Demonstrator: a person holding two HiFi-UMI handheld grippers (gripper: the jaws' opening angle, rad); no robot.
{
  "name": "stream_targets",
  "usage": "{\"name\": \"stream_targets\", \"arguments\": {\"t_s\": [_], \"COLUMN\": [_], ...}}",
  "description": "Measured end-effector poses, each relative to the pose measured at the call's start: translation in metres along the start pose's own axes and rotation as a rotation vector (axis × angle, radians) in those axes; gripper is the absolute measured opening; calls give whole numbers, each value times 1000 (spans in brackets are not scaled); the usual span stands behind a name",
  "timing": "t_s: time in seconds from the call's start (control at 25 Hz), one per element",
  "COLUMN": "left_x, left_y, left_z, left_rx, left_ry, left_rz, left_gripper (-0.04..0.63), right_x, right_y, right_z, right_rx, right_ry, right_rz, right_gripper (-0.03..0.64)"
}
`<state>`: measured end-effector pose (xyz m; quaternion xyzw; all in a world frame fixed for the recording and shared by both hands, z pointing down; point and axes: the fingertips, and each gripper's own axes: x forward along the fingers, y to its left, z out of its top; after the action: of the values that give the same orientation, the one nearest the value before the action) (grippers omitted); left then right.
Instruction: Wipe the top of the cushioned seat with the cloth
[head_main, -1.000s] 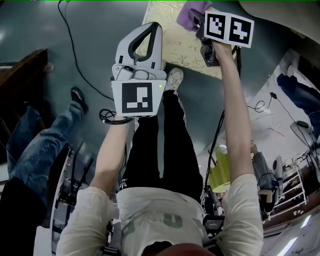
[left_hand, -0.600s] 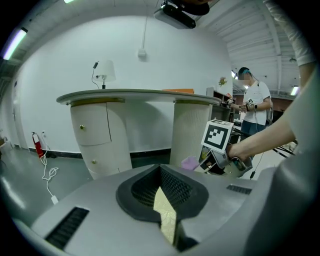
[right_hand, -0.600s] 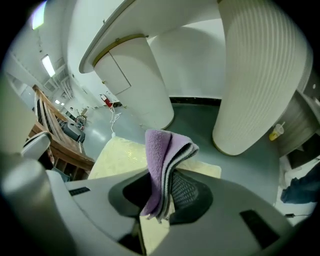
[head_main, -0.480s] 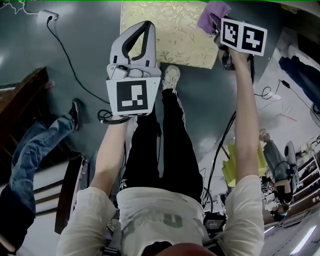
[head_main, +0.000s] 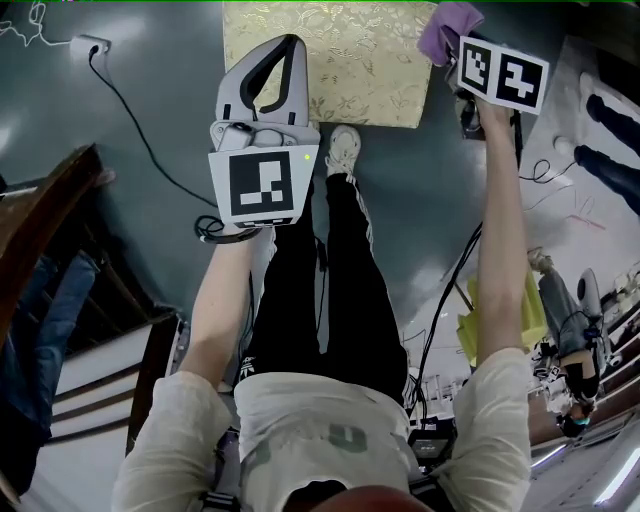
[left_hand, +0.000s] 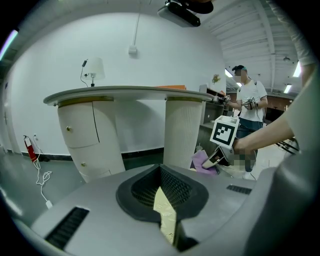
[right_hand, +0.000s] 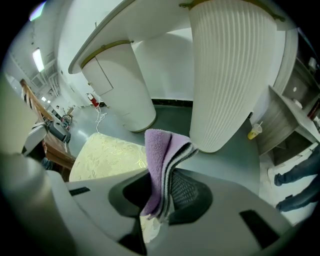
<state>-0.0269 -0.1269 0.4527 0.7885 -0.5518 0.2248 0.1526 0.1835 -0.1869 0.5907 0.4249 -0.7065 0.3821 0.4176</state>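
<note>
The cushioned seat (head_main: 345, 60), gold with a leaf pattern, lies at the top of the head view. My right gripper (head_main: 462, 62) is shut on a folded purple cloth (head_main: 447, 30), which hangs at the seat's far right edge. In the right gripper view the cloth (right_hand: 159, 150) sticks up between the jaws, with the seat (right_hand: 107, 156) below and to the left. My left gripper (head_main: 287, 48) hovers over the seat's left part, shut with nothing in it. The left gripper view shows a sliver of seat (left_hand: 165, 215) through its jaws (left_hand: 161, 169), and the cloth (left_hand: 201, 161) at right.
A white table on a ribbed column (right_hand: 230, 75) and a rounded white cabinet (left_hand: 90, 137) stand just beyond the seat. My shoe (head_main: 345, 155) touches the seat's near edge. A cable (head_main: 130, 110) crosses the floor at left, near dark wooden furniture (head_main: 50, 230). A person (left_hand: 250, 102) stands far off.
The head view has swung, so more of the seat shows. The cloth in my right gripper has shifted from over the seat's right part to its right edge. My left gripper now overlaps the seat.
</note>
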Motion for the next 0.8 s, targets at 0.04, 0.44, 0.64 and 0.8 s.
{"name": "stream_targets", "arguments": {"t_s": [0.04,0.44,0.64,0.8], "left_x": [-1,-4,-18,-36], "left_y": [-1,-5,4,11], "left_z": [1,-5,4,15], "left_rx": [3,6,-6,-14], "left_ry": [0,4,0,11], "left_rz": [-2,-3,30,65], "left_gripper": [6,6,6,6], "right_x": [-1,-5,-71,-141], "right_y": [-2,-2,43,91], "right_z": [-1,-2,37,59], "right_rx": [4,6,42,50], "right_ry": [0,-15,-213,-420], "right_rz": [-1,-6,59,77], "right_gripper": [91,89,91,91]}}
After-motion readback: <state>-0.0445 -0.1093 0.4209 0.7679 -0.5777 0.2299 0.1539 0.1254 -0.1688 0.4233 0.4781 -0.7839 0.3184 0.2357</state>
